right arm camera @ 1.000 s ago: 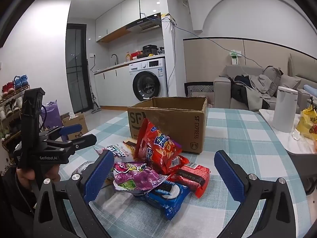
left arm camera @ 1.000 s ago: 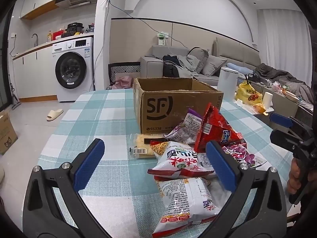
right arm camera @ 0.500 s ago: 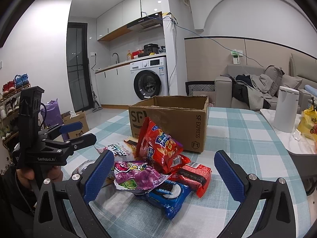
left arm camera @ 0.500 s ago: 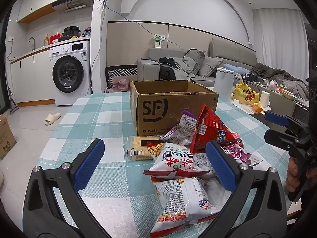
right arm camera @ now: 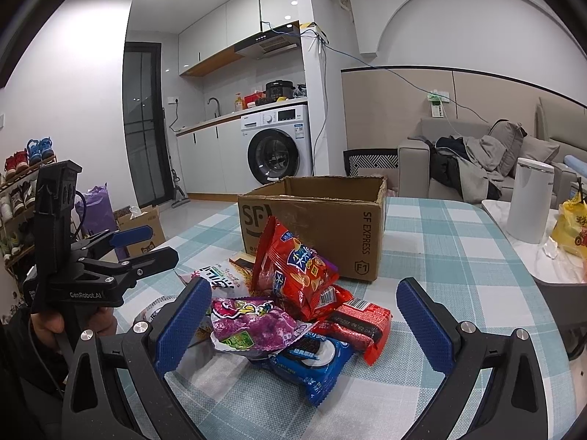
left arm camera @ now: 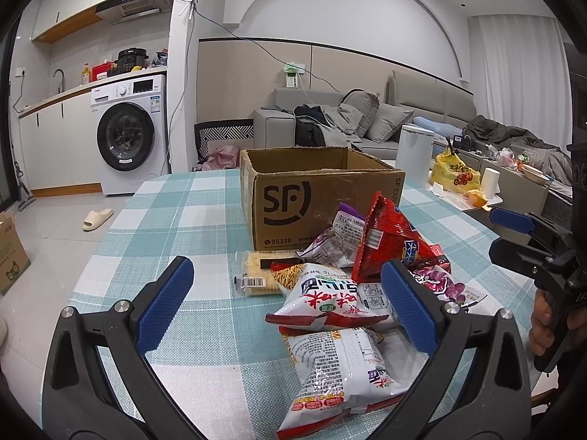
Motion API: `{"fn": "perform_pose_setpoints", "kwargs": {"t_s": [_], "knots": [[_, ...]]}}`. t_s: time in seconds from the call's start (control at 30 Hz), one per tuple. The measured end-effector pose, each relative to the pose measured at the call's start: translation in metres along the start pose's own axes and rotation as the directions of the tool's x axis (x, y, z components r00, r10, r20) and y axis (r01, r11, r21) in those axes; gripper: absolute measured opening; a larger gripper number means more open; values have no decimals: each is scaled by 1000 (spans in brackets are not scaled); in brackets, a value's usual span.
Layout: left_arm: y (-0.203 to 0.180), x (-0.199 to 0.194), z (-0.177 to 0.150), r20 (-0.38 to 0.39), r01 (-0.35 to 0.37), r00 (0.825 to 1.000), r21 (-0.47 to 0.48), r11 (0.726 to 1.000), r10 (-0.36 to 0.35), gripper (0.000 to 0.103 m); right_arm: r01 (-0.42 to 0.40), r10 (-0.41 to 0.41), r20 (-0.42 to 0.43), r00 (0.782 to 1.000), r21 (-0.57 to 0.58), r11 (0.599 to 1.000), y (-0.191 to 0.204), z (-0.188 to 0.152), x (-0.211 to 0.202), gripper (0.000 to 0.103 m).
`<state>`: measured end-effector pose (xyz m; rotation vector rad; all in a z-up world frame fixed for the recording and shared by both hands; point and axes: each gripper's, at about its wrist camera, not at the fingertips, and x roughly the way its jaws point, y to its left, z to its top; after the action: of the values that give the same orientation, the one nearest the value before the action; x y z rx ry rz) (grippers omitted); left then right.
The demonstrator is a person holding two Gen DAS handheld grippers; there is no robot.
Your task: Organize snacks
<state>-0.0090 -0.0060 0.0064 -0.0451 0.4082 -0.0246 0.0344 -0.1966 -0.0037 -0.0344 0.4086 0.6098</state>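
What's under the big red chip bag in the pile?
The red chip bag leans on a purple packet and a red wrapped bar, with the blue cookie pack lower in front. Anything directly beneath is covered.

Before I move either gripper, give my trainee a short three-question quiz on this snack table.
1. True or false: the SF Express cardboard box is open at the top.
2. Which packet lies nearest the right gripper: A) blue Oreo packet, B) yellow cracker packet?
3. Fill in: the left gripper is ___, holding nothing.

Key: 1 true; 2 A; 3 open.
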Motion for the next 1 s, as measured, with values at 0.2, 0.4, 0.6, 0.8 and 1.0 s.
{"fn": "perform_pose_setpoints", "kwargs": {"t_s": [0.2,0.4,0.6,0.8,1.0], "knots": [[3,1,-1,-7,-13,1000,-10,1000,13,102,-6,6,-10,1000,-1,1000,-1,-1,3,103],[4,4,-2,-10,-13,1000,-10,1000,13,102,-8,8,-12,1000,-1,1000,-1,-1,2,103],[4,4,-2,-10,-14,1000,-11,1000,13,102,-12,12,-18,1000,-3,1000,0,-2,3,103],[4,4,-2,-10,-13,1000,-10,1000,13,102,-12,12,-15,1000,7,1000,-2,-1,2,103],[4,4,-2,-9,-13,1000,-9,1000,13,102,6,-6,-19,1000,10,1000,-2,0,2,103]]}}
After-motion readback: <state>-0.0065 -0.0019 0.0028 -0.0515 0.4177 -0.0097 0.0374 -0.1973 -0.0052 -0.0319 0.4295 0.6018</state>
